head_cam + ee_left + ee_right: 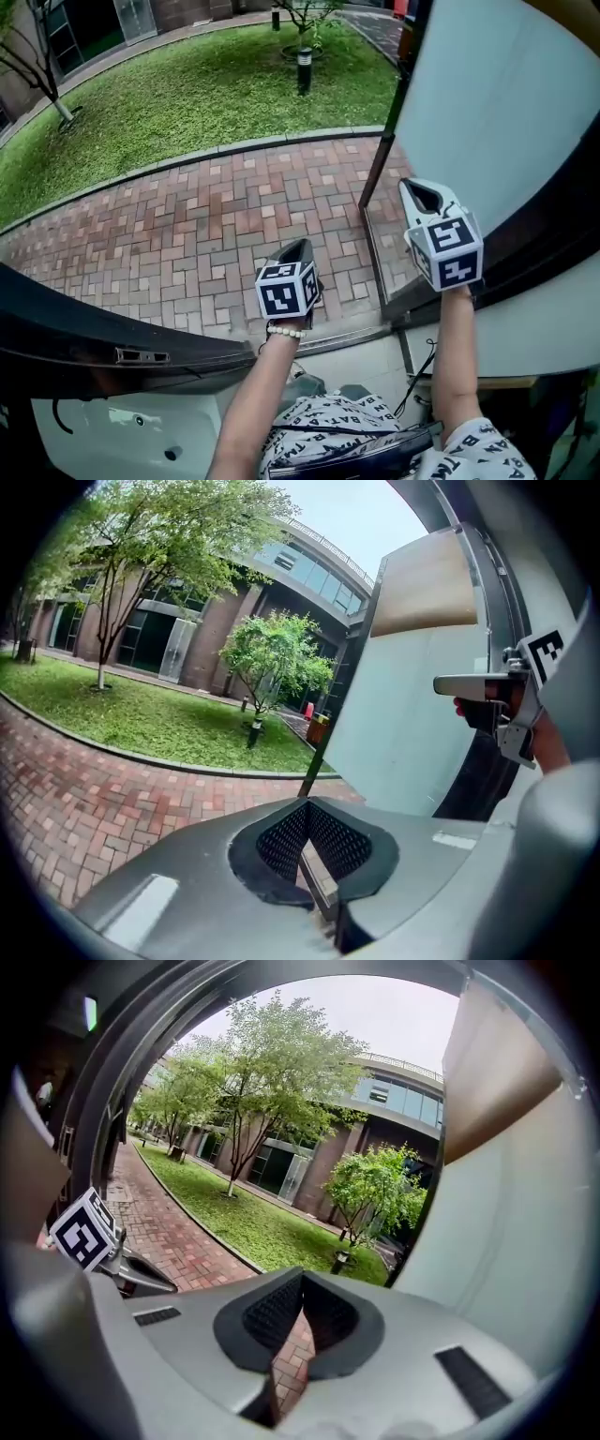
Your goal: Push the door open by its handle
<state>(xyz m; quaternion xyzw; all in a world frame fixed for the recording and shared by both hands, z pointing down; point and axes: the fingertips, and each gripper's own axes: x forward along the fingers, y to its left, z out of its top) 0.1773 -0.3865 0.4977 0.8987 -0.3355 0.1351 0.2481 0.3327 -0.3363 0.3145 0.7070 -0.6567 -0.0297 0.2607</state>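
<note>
The frosted glass door (487, 103) stands swung open at the right, with a dark band (548, 239) across it at hand height; I cannot make out a handle. My right gripper (412, 190) is shut and empty, held in the air just beside the door's face without touching it. My left gripper (300, 246) is also shut and empty, in mid-doorway over the brick paving. In the left gripper view the jaws (305, 806) meet at the tip, with the door (403, 724) ahead to the right. The right gripper's jaws (302, 1274) are shut too, beside the door (506, 1232).
Red brick paving (216, 216) and a lawn (187, 94) with a bollard lamp (304, 67) lie outside. The other door leaf's dark frame (84, 333) with a lock plate (141, 356) is at lower left. A metal threshold (352, 336) crosses under my arms.
</note>
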